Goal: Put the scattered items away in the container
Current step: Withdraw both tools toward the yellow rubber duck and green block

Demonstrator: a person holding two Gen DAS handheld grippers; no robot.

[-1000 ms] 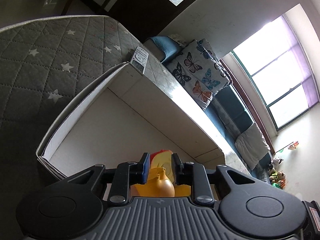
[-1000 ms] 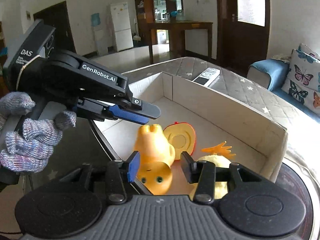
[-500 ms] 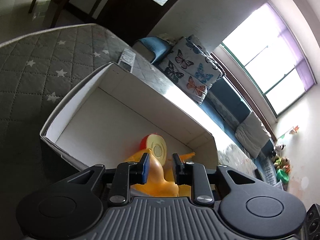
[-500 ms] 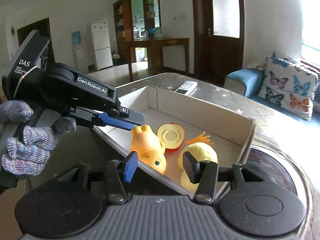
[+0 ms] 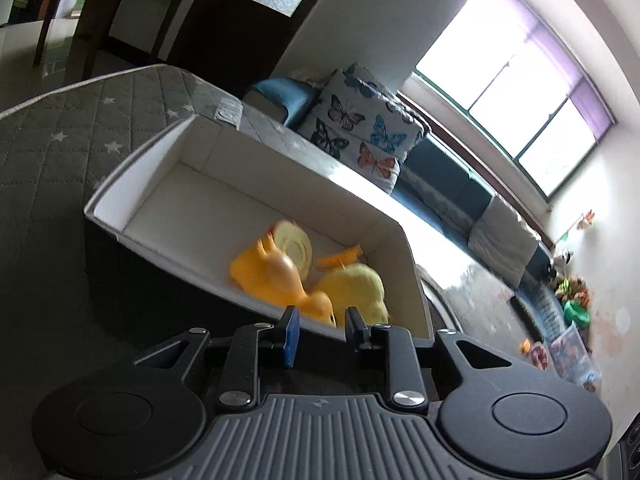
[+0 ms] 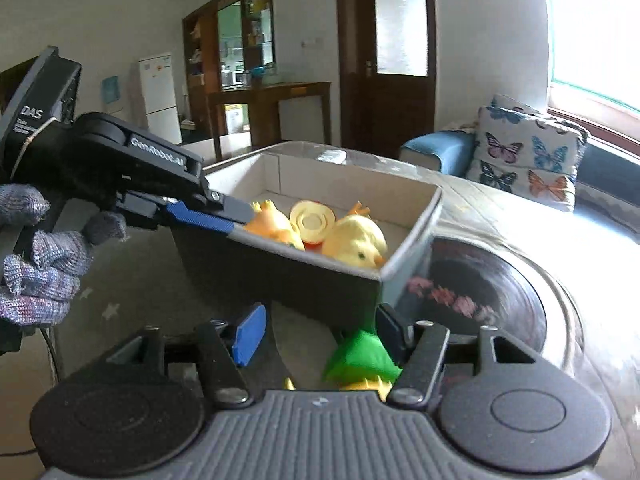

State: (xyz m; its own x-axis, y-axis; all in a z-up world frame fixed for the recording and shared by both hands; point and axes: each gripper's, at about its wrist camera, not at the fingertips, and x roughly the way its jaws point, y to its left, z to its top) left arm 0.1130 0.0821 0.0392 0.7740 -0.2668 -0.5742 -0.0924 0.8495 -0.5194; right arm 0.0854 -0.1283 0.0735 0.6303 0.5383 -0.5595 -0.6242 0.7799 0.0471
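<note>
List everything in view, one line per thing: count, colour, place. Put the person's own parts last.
box: 1, white inside, grey rim, on the quilted surface
orange duck toy: 1, orange, in the box, near end
yellow duck toy: 1, pale yellow, in the box beside the orange one
round toy: 1, cream face with red edge, in the box between the ducks
green toy: 1, green over yellow, outside the box, by the right gripper
quilted surface: 1, grey with white stars, under the box
remote: 1, light grey, beyond the box
butterfly cushion: 1, white with coloured butterflies, on the blue sofa
left gripper: 1, black, jaws opening, empty
right gripper: 1, black, jaws opening
gloved hand: 1, grey knit, on the left gripper
</note>
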